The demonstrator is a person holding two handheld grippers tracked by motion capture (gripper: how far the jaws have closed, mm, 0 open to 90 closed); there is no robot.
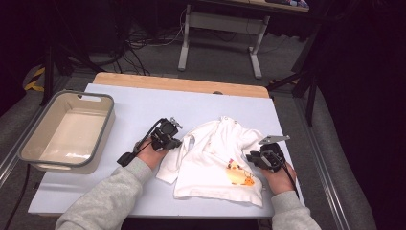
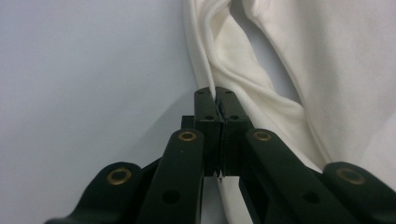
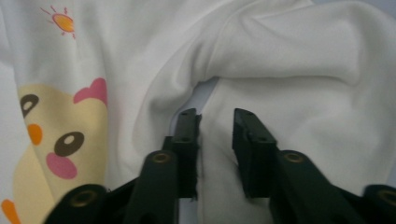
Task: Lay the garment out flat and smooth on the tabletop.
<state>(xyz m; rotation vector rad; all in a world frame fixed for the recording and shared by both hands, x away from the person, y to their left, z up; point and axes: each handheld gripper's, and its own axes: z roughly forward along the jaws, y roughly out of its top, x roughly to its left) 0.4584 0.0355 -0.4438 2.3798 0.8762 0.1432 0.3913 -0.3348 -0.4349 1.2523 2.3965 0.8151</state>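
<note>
Shirt edge pinched in left gripper; rest cropped.

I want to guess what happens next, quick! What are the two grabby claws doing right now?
Left gripper: shut, pinching an edge fold of the white shirt.
Right gripper: jaws apart, shirt cloth lies between them, not yet pinched.

Your bench has a pale blue top. A white shirt lies crumpled right of centre; a grey-rimmed tub overhangs its left edge.
</note>
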